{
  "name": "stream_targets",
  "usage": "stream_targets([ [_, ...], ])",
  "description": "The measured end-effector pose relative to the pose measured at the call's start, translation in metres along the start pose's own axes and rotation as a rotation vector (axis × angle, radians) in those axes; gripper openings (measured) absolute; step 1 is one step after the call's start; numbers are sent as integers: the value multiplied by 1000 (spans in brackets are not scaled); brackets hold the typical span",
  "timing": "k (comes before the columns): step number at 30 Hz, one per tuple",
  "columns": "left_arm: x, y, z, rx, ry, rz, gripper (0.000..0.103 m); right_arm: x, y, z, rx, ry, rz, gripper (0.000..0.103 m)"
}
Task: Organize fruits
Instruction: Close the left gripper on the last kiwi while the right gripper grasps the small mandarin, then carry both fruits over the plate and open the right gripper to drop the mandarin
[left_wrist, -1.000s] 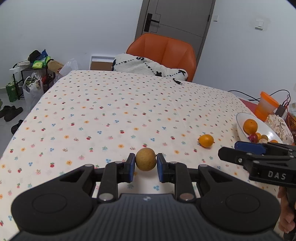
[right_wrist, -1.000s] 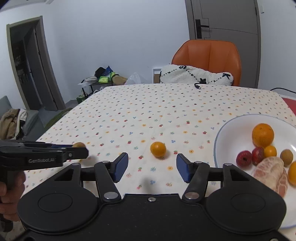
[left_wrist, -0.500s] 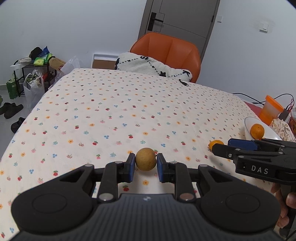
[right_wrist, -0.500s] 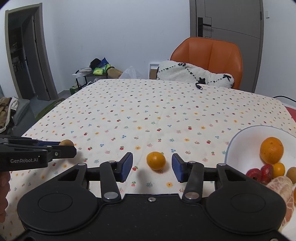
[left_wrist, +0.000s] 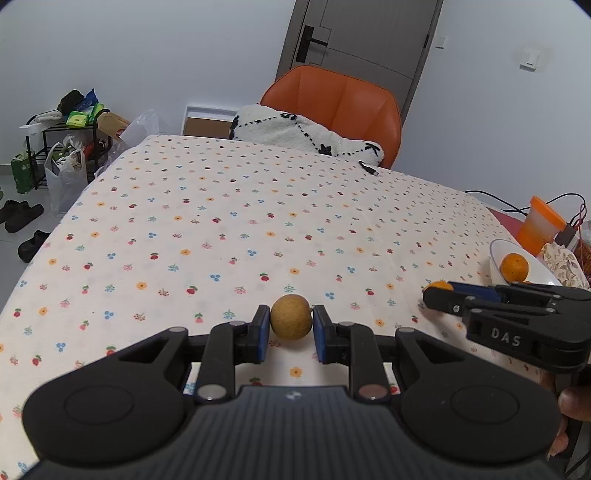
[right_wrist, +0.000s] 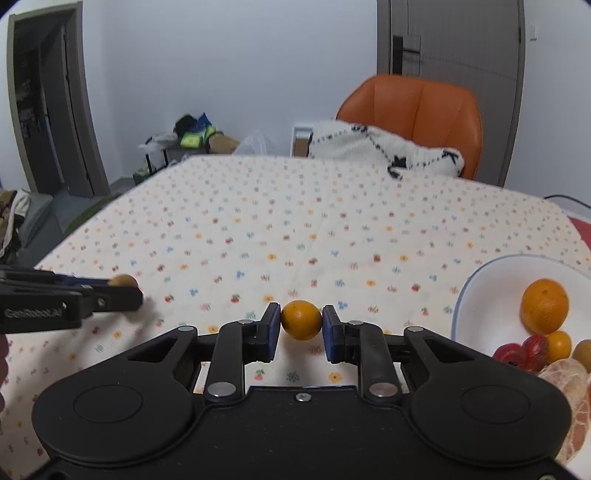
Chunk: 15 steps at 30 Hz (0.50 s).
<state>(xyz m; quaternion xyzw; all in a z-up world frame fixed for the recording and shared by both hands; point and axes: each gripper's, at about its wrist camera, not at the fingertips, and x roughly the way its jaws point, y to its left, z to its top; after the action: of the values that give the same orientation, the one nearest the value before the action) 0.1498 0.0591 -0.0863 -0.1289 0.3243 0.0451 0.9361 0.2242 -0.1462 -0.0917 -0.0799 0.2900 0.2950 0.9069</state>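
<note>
**Both tongs loaded, one fruit each**

Your left gripper (left_wrist: 291, 328) has its blue-padded jaws pressed against both sides of a round, tan-brown, rough-skinned fruit (left_wrist: 290, 316), carried over the flower-print tablecloth (left_wrist: 229, 221). In the right wrist view that same fruit shows at the tip of your left tool, at the left edge of the picture.

Your right gripper (right_wrist: 301, 328) is clamped on a small round orange citrus fruit (right_wrist: 301, 319), one pad touching each side. Whether it rests on the cloth or is lifted clear, you cannot tell.

To the right of that sits the white oval bowl (right_wrist: 476, 295), near your right tool. It holds a larger orange (right_wrist: 544, 305), two red fruits (right_wrist: 524, 350), a small orange fruit (right_wrist: 558, 345), a tan fruit (right_wrist: 583, 350) and a peeled, pale pink citrus (right_wrist: 569, 391) at its near rim.
</note>
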Motion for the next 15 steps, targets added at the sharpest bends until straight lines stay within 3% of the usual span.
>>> stream_targets([
  [15, -4, -33, 6, 52, -22, -72, 23, -48, -19, -3, 67, -88, -21, 23],
])
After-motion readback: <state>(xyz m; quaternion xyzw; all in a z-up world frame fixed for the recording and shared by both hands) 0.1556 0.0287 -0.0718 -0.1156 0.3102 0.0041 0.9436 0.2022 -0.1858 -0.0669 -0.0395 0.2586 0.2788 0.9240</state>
